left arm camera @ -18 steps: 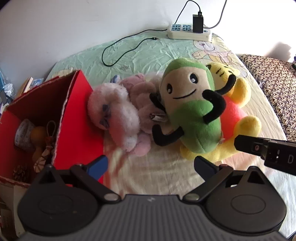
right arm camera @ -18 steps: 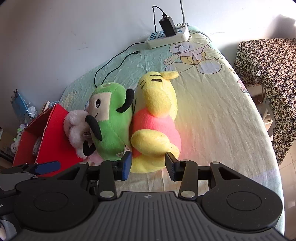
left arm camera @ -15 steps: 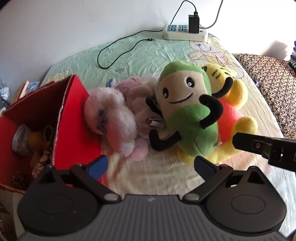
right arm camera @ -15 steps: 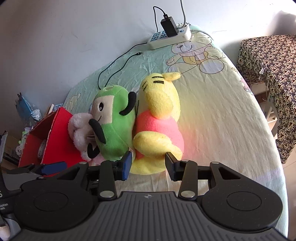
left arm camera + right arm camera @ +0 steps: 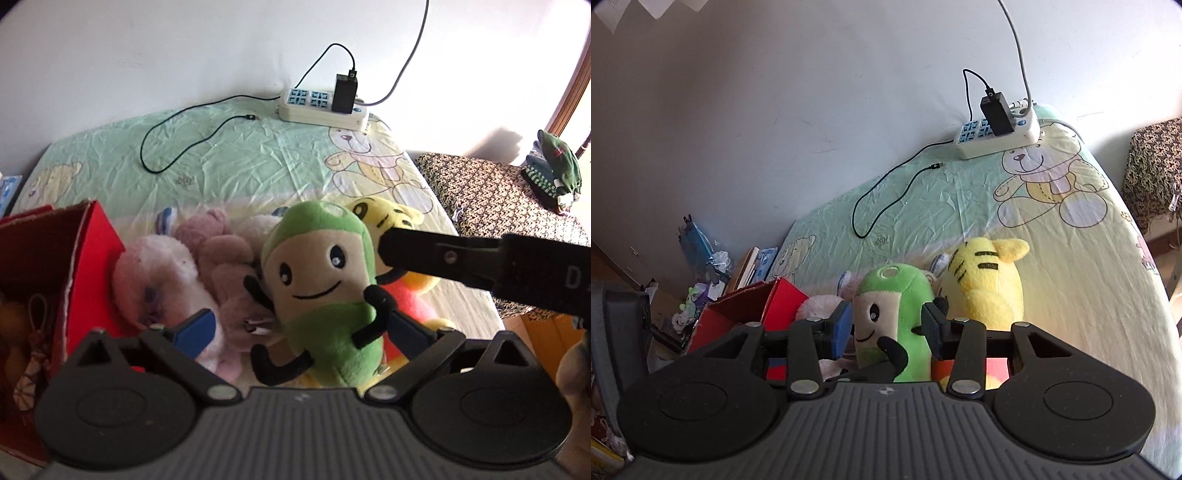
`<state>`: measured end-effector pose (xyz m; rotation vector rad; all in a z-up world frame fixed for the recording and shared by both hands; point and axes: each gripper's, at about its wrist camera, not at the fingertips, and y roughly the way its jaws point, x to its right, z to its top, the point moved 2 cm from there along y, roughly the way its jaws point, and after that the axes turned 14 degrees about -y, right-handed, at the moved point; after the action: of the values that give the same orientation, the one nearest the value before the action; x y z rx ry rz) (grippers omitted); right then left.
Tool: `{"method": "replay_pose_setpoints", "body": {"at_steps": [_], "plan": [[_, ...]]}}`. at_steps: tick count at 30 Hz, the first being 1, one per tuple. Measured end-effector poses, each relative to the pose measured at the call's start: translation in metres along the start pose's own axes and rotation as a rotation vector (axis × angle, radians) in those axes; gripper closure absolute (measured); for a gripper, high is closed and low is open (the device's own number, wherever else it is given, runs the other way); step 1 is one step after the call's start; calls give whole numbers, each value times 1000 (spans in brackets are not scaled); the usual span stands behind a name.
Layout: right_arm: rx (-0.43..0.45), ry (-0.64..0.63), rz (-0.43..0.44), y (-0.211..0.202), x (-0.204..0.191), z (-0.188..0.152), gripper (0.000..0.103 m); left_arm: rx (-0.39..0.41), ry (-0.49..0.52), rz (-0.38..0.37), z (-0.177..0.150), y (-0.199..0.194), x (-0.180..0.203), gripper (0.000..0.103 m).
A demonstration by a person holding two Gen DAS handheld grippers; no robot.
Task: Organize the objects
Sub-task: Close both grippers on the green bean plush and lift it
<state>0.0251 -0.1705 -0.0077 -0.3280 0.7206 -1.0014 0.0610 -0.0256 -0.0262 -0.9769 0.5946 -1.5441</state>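
**A bedroom in a home**

A bed [image 5: 236,162] covered by a teddy-bear-printed sheet is seen against a plain wall. Plush toys [image 5: 321,280] are piled on it, a power strip [image 5: 997,138] lies near the wall, and books [image 5: 753,267] are stacked beside it.

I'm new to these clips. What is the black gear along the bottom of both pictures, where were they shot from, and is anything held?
Each picture comes from a camera on a hand-held claw, looking along its two fingers. The left claw is open above the toys. The right claw straddles the green toy, fingers either side; a firm grip is unclear. On the bed also lie a yellow toy, pink toys, a red box and a power strip.
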Motion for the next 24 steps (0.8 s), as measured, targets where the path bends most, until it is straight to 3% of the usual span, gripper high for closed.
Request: {"method": "replay_pose_setpoints", "body": {"at_steps": [7,12,15,18,24], "plan": [[-73,13,17,35,8,-2,55,-16,-43,-108,3,13,-5,5],[-77,-3,25,46,7,-4,50,-9,-21,-133,7,19,-2,14],[-92,50,59,51,15,-6,47,-28,-27,-144,8,28,-2,22],[-111,138,107,57,24,-13,42,-36,-25,-142,7,34,-2,23],[-83,136,117,50,19,-16,45,-28,-14,-148,6,30,-2,25]]}}
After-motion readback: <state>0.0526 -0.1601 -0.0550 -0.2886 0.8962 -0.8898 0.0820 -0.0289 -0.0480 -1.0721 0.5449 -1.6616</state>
